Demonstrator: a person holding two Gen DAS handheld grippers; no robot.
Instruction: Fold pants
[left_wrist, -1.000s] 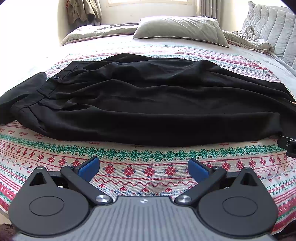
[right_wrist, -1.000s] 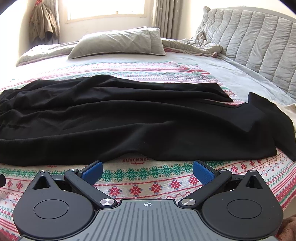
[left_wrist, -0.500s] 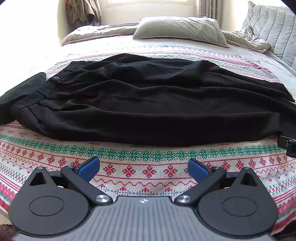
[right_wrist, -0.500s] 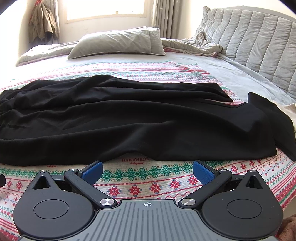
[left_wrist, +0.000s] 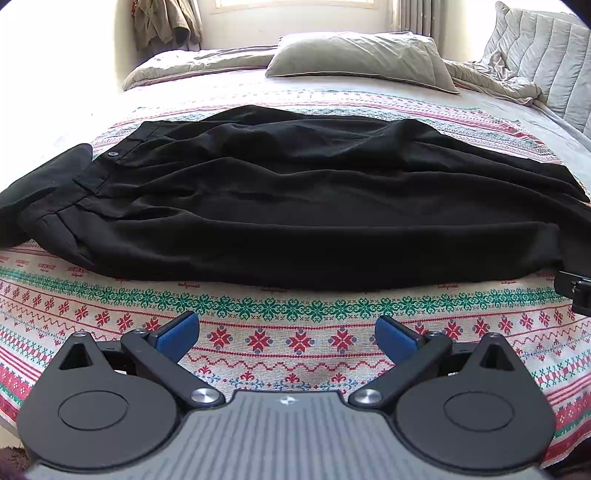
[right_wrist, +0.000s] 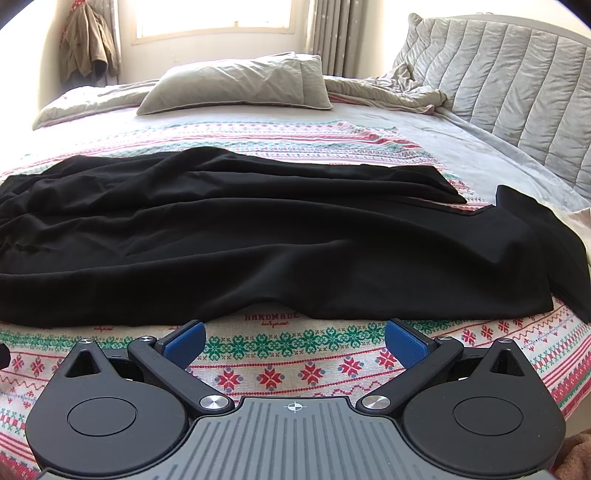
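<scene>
Black pants (left_wrist: 295, 206) lie spread sideways across the patterned blanket, waistband with its button (left_wrist: 112, 154) to the left. In the right wrist view the pants (right_wrist: 258, 240) run to the leg ends at the right, one hem (right_wrist: 546, 236) turned aside. My left gripper (left_wrist: 287, 334) hovers open over the blanket, just short of the pants' near edge. My right gripper (right_wrist: 294, 341) is open too, its blue pads (right_wrist: 184, 341) close to the near fabric edge. Neither holds anything.
A red, green and white patterned blanket (left_wrist: 295, 332) covers the bed. A grey pillow (left_wrist: 354, 55) and rumpled duvet (right_wrist: 388, 88) lie at the far side, a quilted headboard (right_wrist: 517, 81) at the right. Clothes (right_wrist: 88, 44) hang in the far left corner.
</scene>
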